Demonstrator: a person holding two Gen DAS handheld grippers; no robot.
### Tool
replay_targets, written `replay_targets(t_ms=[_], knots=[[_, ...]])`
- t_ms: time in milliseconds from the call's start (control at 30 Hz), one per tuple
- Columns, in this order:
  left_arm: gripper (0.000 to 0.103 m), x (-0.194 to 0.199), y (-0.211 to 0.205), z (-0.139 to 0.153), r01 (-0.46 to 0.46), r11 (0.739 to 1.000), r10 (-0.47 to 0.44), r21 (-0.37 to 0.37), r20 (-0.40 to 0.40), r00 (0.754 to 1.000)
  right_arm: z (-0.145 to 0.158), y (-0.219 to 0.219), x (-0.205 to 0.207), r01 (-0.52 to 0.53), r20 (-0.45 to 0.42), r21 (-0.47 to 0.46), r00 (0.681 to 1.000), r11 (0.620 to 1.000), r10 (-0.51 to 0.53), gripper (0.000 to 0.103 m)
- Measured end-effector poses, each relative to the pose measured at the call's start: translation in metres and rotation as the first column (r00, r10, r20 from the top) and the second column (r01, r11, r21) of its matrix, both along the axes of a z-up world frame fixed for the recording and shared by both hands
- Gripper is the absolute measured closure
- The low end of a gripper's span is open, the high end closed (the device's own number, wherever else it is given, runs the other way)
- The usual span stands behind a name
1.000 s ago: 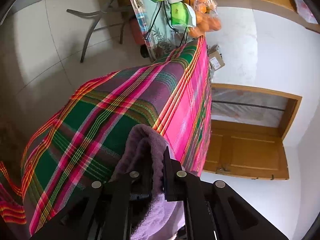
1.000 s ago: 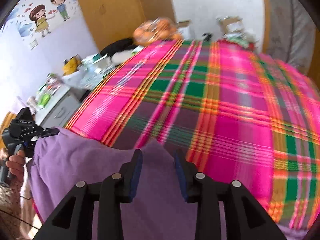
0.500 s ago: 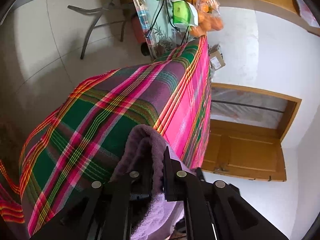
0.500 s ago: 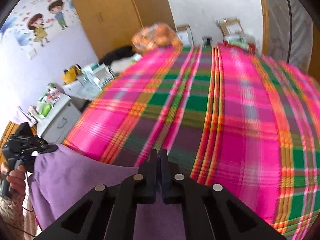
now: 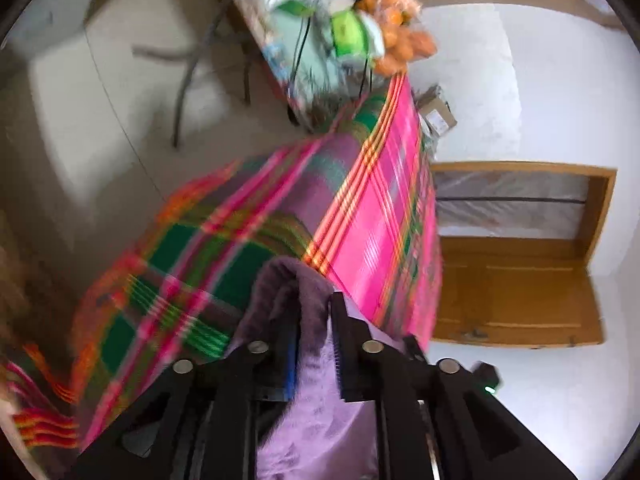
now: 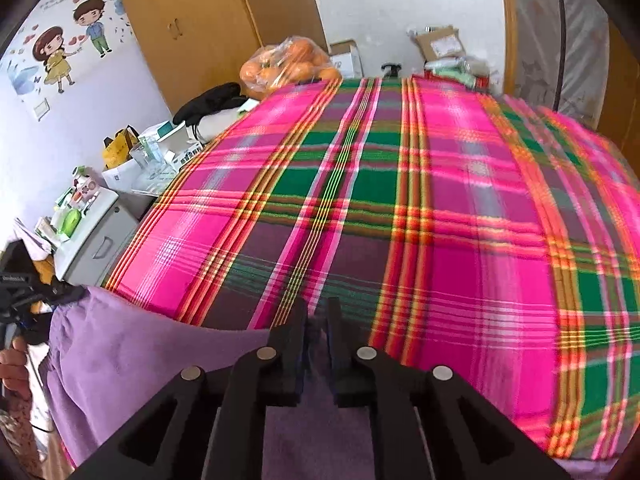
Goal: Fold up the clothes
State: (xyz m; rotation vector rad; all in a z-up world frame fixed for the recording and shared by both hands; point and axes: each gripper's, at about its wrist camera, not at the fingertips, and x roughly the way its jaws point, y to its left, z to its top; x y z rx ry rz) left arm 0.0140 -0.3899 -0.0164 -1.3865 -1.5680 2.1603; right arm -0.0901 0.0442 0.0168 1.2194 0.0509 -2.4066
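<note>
A purple fleece garment (image 6: 140, 352) hangs over the near edge of a bed covered in a pink and green plaid sheet (image 6: 440, 200). My right gripper (image 6: 316, 304) pinches the garment's top edge; its jaws are opening slightly with the cloth between them. At the far left of the right wrist view a hand (image 6: 12, 364) holds my left gripper (image 6: 24, 284) at the garment's other corner. In the left wrist view, a thick fold of the purple garment (image 5: 316, 420) fills the gap of the left gripper (image 5: 316, 308). Those jaws are opening too, but the pads still touch the cloth. The plaid sheet (image 5: 200, 264) drapes below.
A bag of oranges (image 6: 288, 64) lies at the bed's far left corner. A white cabinet (image 6: 92, 232) with bottles stands left of the bed, and a wooden wardrobe (image 6: 192, 28) behind it. Cardboard boxes (image 6: 440, 44) sit beyond the far edge. Tiled floor and chair legs (image 5: 188, 80) show beside the bed.
The right gripper's jaws went from open over the garment to pinched on its edge, then parted slightly. The left gripper rose a little and its jaws spread a bit around the fold.
</note>
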Motion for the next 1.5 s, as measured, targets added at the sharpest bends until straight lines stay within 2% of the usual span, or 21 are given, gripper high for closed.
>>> replay_targets(t_ms=[33,133,200,300,400,533,667,733,800,833,933,1000,1100,1167,1233,1333,1500], knots=[[0.086,0.006,-0.002,0.008,-0.011,0.999,0.011,-0.036,-0.013,1.0,0.006,0.0,0.007,-0.011,-0.025,0.01,1.0,1.0,0.011,0.089],[0.086,0.025,-0.002,0.028,-0.013,0.998,0.009,-0.067,-0.071,0.997,0.021,-0.005,0.036,-0.079,-0.086,0.013,0.993,0.997,0.08,0.085],[0.086,0.036,0.008,0.04,0.015,0.989,-0.028,-0.147,-0.084,0.996,0.028,-0.01,0.057,-0.136,-0.105,0.004,0.985,0.991,0.136,0.081],[0.085,0.052,0.035,0.055,0.087,0.959,-0.123,-0.27,-0.119,0.985,0.023,-0.024,0.088,-0.227,-0.091,0.014,0.97,0.974,0.227,0.081],[0.085,0.061,0.058,0.061,0.154,0.928,-0.207,-0.338,-0.127,0.97,0.012,-0.043,0.122,-0.311,-0.082,0.071,0.945,0.948,0.316,0.081],[0.085,0.08,0.076,0.072,0.142,0.874,-0.236,-0.465,-0.152,0.96,-0.004,-0.068,0.151,-0.371,-0.072,0.12,0.922,0.921,0.381,0.081],[0.085,0.093,0.08,0.073,0.139,0.855,-0.245,-0.5,-0.153,0.957,-0.013,-0.088,0.162,-0.39,-0.065,0.109,0.915,0.914,0.398,0.081],[0.085,0.093,0.082,0.068,0.155,0.856,-0.256,-0.494,-0.143,0.956,-0.016,-0.102,0.164,-0.391,-0.067,0.104,0.914,0.914,0.399,0.08],[0.085,0.09,0.085,0.06,0.183,0.865,-0.274,-0.467,-0.134,0.952,-0.02,-0.117,0.163,-0.395,-0.057,0.093,0.914,0.914,0.401,0.075],[0.085,0.088,0.086,0.055,0.194,0.864,-0.28,-0.465,-0.123,0.952,-0.021,-0.123,0.165,-0.4,-0.061,0.096,0.911,0.911,0.407,0.068],[0.085,0.082,0.085,0.037,0.215,0.824,-0.265,-0.525,-0.022,0.964,-0.021,-0.139,0.175,-0.419,-0.08,0.112,0.9,0.901,0.429,0.064],[0.089,0.083,0.074,0.028,0.214,0.841,-0.256,-0.497,-0.017,0.966,-0.021,-0.149,0.182,-0.432,-0.092,0.124,0.892,0.894,0.443,0.063],[0.092,0.087,0.055,0.024,0.186,0.892,-0.23,-0.412,-0.06,0.971,-0.02,-0.166,0.192,-0.452,-0.123,0.179,0.871,0.874,0.476,0.064],[0.094,0.085,0.049,0.022,0.169,0.909,-0.212,-0.382,-0.073,0.975,-0.02,-0.176,0.199,-0.466,-0.134,0.196,0.859,0.863,0.495,0.067],[0.094,0.085,0.051,0.02,0.167,0.911,-0.21,-0.377,-0.077,0.975,-0.02,-0.183,0.207,-0.472,-0.156,0.233,0.845,0.85,0.512,0.071],[0.095,0.086,0.054,0.019,0.164,0.91,-0.211,-0.382,-0.083,0.974,-0.019,-0.181,0.218,-0.49,-0.181,0.276,0.818,0.827,0.546,0.072],[0.096,0.087,0.056,0.02,0.154,0.91,-0.197,-0.384,-0.074,0.978,-0.01,-0.146,0.209,-0.48,-0.167,0.215,0.84,0.851,0.516,0.071]])
